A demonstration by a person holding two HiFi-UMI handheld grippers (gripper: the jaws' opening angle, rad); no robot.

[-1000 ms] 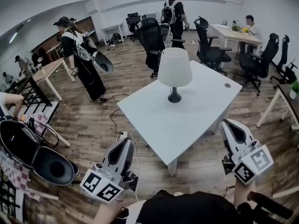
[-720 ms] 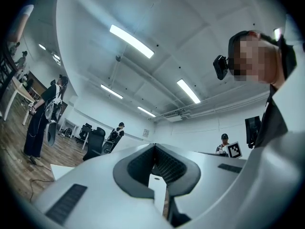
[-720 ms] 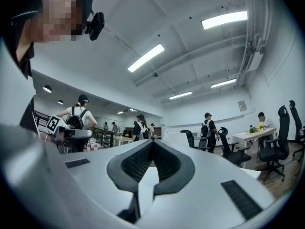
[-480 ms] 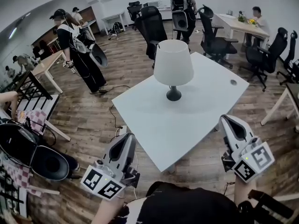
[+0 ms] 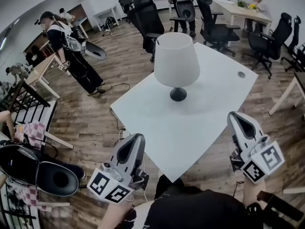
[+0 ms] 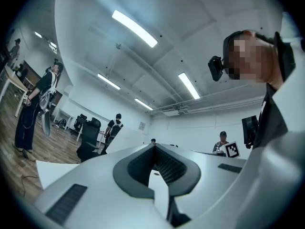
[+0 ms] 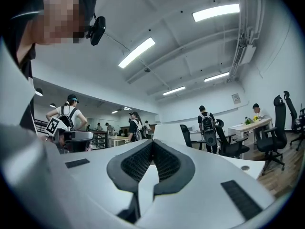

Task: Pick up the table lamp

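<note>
The table lamp, with a white shade [image 5: 177, 61] on a dark round base [image 5: 178, 95], stands upright in the middle of the white table [image 5: 190, 128]. My left gripper [image 5: 135, 138] is shut and holds nothing, off the table's near left edge. Above the near right edge my right gripper [image 5: 234, 115] is also shut and holds nothing. Both point toward the lamp and are well short of it. In the left gripper view the shade [image 6: 125, 138] shows just left of the shut tips [image 6: 153, 146]. In the right gripper view the shade [image 7: 167, 133] sits just beyond the tips [image 7: 152, 142].
Black office chairs [image 5: 147, 20] [image 5: 217, 30] stand beyond the table. One person [image 5: 66, 51] stands at the left, another with a backpack [image 5: 183, 1] at the back. A cable [image 5: 114, 87] lies on the wood floor. A dark round chair [image 5: 47, 175] sits lower left.
Both grippers and the head view have moved forward toward the table. The lamp looks closer and larger. Both jaws stayed shut.
</note>
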